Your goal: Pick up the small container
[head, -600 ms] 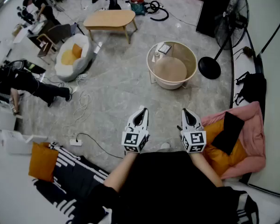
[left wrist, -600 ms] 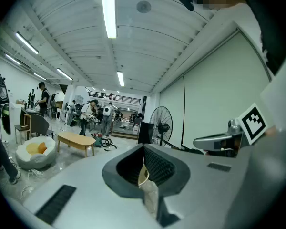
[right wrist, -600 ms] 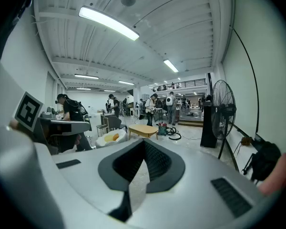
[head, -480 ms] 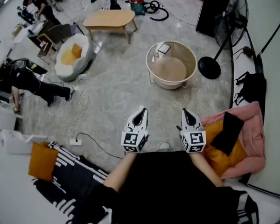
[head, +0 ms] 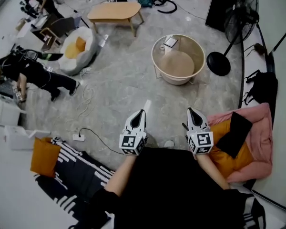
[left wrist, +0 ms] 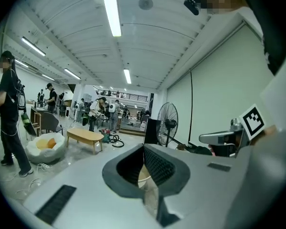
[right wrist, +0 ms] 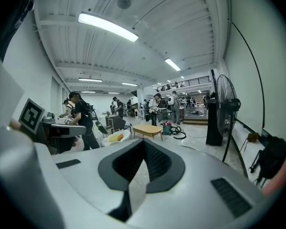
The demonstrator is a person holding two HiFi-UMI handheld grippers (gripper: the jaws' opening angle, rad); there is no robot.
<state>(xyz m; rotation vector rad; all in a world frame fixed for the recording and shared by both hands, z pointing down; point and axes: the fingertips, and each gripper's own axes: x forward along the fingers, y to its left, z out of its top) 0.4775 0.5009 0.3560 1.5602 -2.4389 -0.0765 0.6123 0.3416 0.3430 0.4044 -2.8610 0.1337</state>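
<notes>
A round beige tub-shaped table [head: 196, 56] stands on the stone floor ahead of me. On its top near the far rim lies a small square white container [head: 170, 42], with a smaller pale item [head: 163, 48] beside it. My left gripper [head: 142, 113] and right gripper [head: 191, 111] are held side by side low in the head view, well short of the table, both shut and with nothing in them. In the left gripper view [left wrist: 144, 149] a sliver of the beige table [left wrist: 143, 175] shows behind the closed jaws. The right gripper view [right wrist: 144, 144] looks over the floor.
A black pedestal fan [head: 238, 20] stands right of the round table, its base [head: 218, 64] on the floor. A pink and orange cushion [head: 248, 142] lies at my right. A low wooden table [head: 115, 11], a white beanbag [head: 76, 49], floor cables [head: 86, 104] and a bent-over person [head: 35, 75] are to the left.
The head view has shifted slightly, so the round table sits a little higher in frame. Both grippers stay shut; the left one has drifted a little left and down.
</notes>
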